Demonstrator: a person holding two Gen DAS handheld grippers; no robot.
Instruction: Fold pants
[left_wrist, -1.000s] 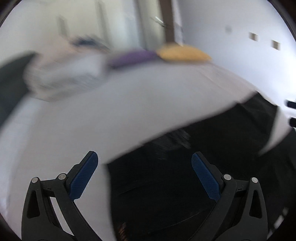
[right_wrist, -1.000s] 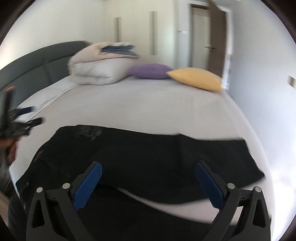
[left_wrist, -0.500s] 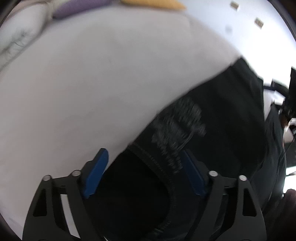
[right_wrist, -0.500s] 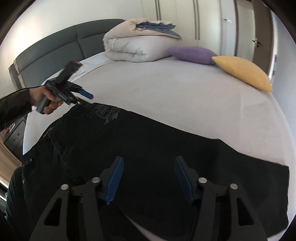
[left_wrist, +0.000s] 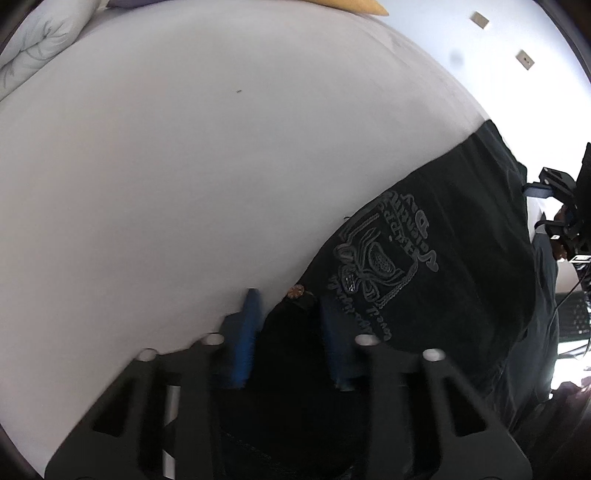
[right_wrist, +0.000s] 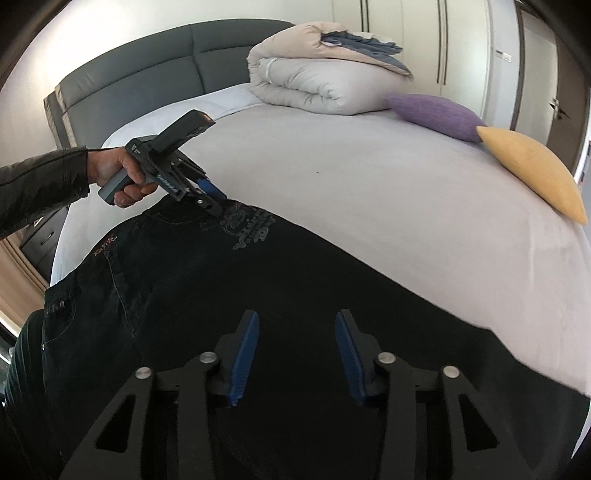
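Black pants (right_wrist: 258, 302) spread flat across white bed sheet (right_wrist: 369, 192), waist end toward the left edge, legs running right. Left gripper (left_wrist: 291, 325) down at the waistband corner, blue pads (left_wrist: 247, 332) narrowed around a bunch of dark denim beside a copper rivet (left_wrist: 295, 291); whether fully clamped on the cloth or just closing, cannot tell. Right gripper (right_wrist: 293, 354) over the mid-leg area, jaws partly apart, nothing between the pads, only fabric underneath. Right wrist view only: left gripper (right_wrist: 210, 195) seen from outside with hand (right_wrist: 118, 177) on its grey handle, black sleeve, tips touching the waistband edge; padded dark grey headboard (right_wrist: 166, 62); rolled off-white duvet (right_wrist: 317, 81) with blue-grey layer folded in; purple pillow (right_wrist: 436, 114) touching yellow pillow (right_wrist: 535, 170) at the far side; orange stitching and pocket seams near the waistband. Left wrist view only: close detail of grey embroidered emblem (left_wrist: 384, 258) with rope-like border and lettering, upside down from this side; right gripper (left_wrist: 554, 206) small at the far right edge, jaw state unreadable there; small dark speck on sheet. Denim matte and stiff-looking, heavy seams; sheet smooth and taut; pillows soft and lens-shaped; gripper frames black with metal pivot pins.
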